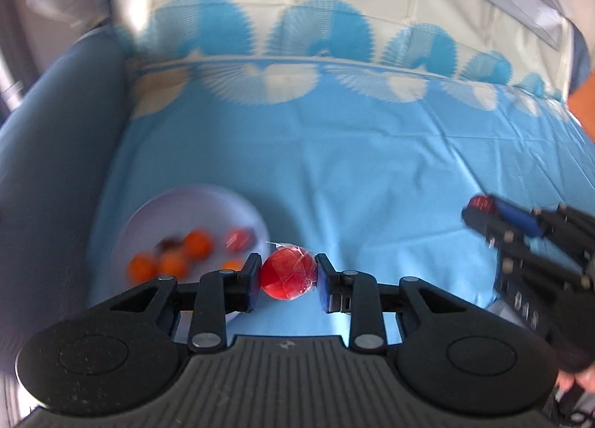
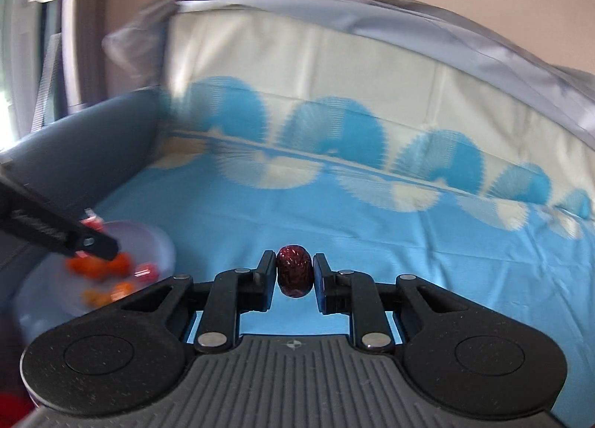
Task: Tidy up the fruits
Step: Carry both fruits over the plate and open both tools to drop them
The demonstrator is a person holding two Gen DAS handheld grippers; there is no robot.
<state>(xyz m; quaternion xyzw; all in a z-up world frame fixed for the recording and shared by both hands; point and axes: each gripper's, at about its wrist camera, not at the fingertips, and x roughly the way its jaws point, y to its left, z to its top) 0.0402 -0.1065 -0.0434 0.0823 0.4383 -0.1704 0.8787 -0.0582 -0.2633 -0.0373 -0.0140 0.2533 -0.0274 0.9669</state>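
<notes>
Carrying fruit clear of the blue cloth (image 1: 372, 175) | left hand-held gripper (image 1: 288, 277) pinching wrapped red fruit (image 1: 288, 275), round, no long axis | right hand-held gripper (image 2: 293, 275) pinching dark red date (image 2: 293, 273), long axis upright | bowl (image 1: 186, 205) of oranges at left | next, judged: sort each to its place, destination not visible.

One plate (image 1: 193, 205), two grippers (blurred fruits).

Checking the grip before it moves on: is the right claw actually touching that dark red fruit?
Touching. The right wrist view shows the right claw with both pads pressed against the sides of the dark red fruit, no gap visible.
</notes>
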